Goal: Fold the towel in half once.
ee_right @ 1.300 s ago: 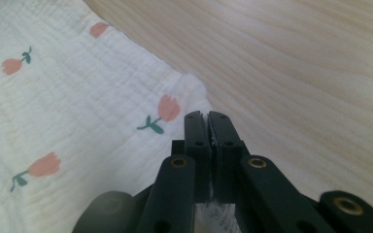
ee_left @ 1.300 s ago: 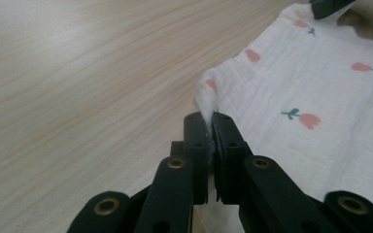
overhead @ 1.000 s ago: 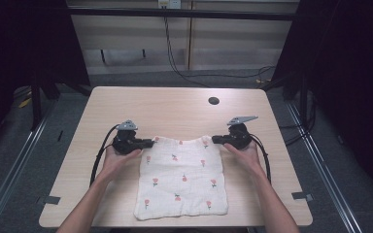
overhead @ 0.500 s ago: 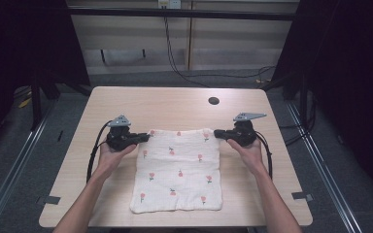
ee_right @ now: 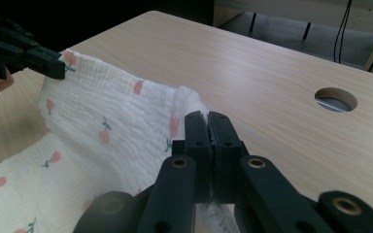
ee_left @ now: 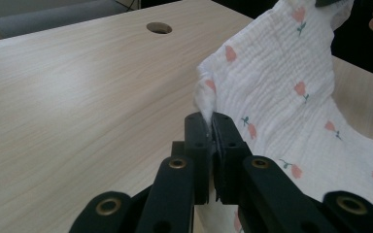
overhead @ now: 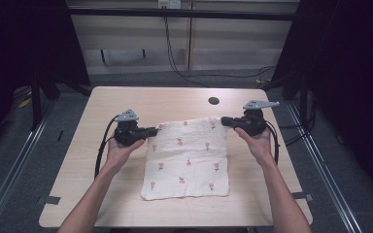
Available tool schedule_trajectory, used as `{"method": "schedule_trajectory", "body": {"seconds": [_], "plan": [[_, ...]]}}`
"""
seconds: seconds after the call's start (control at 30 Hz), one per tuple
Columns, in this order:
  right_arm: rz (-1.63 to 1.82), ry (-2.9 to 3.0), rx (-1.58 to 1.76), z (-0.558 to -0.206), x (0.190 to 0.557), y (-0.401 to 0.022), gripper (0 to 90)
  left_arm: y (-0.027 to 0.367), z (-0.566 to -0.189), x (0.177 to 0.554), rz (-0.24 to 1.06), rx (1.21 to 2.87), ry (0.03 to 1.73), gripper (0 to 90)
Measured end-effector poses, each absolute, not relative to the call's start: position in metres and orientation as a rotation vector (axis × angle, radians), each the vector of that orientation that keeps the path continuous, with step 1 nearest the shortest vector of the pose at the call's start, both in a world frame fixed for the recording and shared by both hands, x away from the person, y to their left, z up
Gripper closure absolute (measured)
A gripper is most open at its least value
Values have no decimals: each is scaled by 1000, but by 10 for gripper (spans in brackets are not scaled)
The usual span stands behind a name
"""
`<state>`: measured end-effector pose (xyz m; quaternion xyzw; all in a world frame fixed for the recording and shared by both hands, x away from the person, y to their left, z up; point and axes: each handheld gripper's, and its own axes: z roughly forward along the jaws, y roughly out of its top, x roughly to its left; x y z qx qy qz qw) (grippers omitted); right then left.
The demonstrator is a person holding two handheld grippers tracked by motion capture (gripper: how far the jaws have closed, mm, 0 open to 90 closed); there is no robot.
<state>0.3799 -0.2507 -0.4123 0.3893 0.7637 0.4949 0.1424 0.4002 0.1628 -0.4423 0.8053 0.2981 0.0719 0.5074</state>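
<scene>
We've got left gripper (overhead: 151,131) and right gripper (overhead: 225,121) jaws clenched on the cloth (overhead: 189,158) far corners; thin pinch, uneven lift could slip one corner onto the counter (overhead: 102,104).

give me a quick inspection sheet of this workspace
surface: wooden table with a round hole near its far edge
job's things: white cloth with small flower print, far edge lifted, near edge on the table
clutter: nothing seen
grippers: left gripper and right gripper each shut on a far corner of the cloth
cables: a black cable trails from the left gripper, another from the right; more lie on the floor beyond the table
surroundings: dark frame, rails along both sides
</scene>
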Motion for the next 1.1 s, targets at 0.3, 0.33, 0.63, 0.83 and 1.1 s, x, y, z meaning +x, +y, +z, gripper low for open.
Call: {"method": "schedule_trajectory", "body": {"seconds": [0.3, 0.33, 0.63, 0.83, 1.1], "plan": [[1427, 2273, 1091, -419, 355, -252, 880, 177, -436, 379, 192, 1975, 706, 865], [1431, 2273, 1086, -418, 352, -252, 880, 179, -435, 377, 189, 1971, 697, 864], [1427, 2304, 1053, -418, 337, -253, 880, 177, -430, 354, 171, 1973, 625, 865], [1436, 2303, 1030, -418, 326, -254, 880, 182, -425, 348, 164, 1968, 619, 864], [1429, 2325, 998, -419, 310, -254, 880, 182, -429, 332, 156, 1994, 601, 863]]}}
